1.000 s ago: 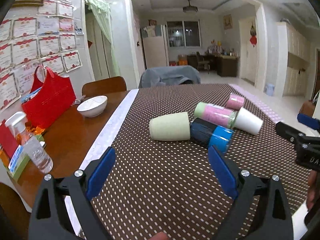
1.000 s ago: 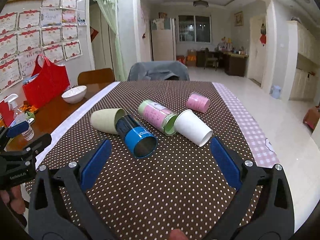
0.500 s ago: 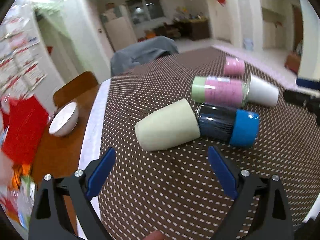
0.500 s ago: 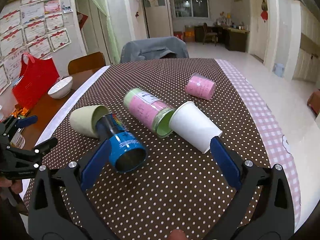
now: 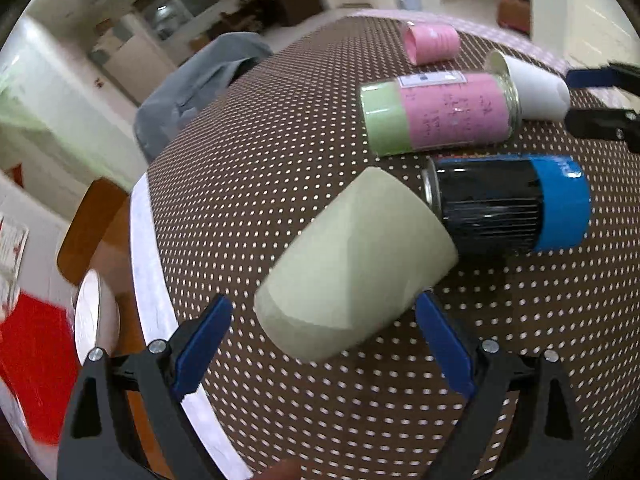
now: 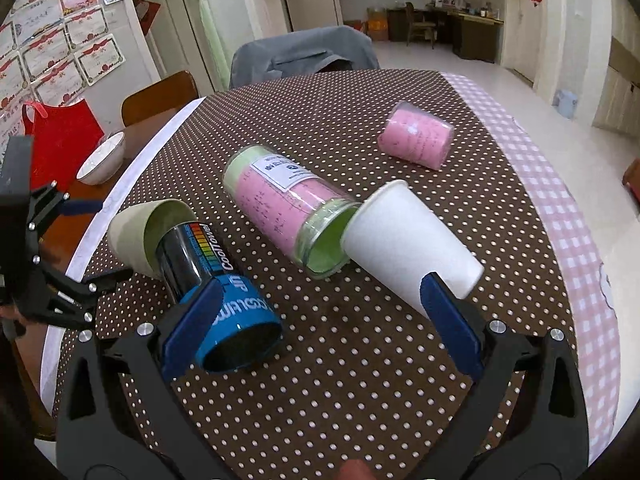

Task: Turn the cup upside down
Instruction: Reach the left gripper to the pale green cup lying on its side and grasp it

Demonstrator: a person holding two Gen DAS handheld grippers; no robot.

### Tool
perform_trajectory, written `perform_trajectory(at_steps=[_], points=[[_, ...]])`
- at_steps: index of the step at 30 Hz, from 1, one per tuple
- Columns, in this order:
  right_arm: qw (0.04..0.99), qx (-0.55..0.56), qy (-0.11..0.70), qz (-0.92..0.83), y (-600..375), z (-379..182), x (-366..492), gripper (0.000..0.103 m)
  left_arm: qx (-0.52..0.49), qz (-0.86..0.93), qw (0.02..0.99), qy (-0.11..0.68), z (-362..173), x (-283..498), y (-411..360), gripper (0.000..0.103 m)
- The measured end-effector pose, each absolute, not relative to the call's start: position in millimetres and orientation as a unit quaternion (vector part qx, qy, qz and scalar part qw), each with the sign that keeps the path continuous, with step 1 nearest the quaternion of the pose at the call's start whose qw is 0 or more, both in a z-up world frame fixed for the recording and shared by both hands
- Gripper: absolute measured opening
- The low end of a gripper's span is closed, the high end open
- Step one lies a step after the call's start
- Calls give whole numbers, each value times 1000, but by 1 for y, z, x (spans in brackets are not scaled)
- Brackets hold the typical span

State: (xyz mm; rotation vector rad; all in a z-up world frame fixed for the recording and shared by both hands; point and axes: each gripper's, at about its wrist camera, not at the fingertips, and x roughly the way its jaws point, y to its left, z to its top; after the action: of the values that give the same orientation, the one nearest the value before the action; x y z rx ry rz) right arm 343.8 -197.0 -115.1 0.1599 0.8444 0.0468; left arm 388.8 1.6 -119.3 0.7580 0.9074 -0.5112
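Pale green cup (image 5: 354, 266) on its side at lower centre of the left wrist view, long axis slanting up-right. Left gripper (image 5: 325, 344) spread wide, nearest, straddling its base; right gripper (image 6: 320, 322) likewise spread, empty.

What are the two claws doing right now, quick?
Left gripper: open, holding nothing, closing in around the pale green cup.
Right gripper: open, empty.
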Motion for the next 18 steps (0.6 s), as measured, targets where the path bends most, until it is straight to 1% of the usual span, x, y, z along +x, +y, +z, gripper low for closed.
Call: perform_trajectory(at_steps=[6, 10, 15, 16, 18], points=[[903, 80, 422, 25, -196, -122, 358, 97, 410, -318, 734, 438, -129, 404, -10, 92], [900, 86, 427, 21, -202, -126, 363, 97, 419, -356, 704, 450, -135, 418, -16, 92], [900, 94, 425, 18, -205, -124, 362, 97, 423, -351, 681, 483, -162, 441, -30, 91], [901, 95, 423, 18, -207, -123, 361, 97, 416, -346, 683, 491, -165, 445, -31, 91], [903, 97, 419, 15, -210, -120, 357, 97, 386, -343, 693, 504, -165, 448, -27, 83]])
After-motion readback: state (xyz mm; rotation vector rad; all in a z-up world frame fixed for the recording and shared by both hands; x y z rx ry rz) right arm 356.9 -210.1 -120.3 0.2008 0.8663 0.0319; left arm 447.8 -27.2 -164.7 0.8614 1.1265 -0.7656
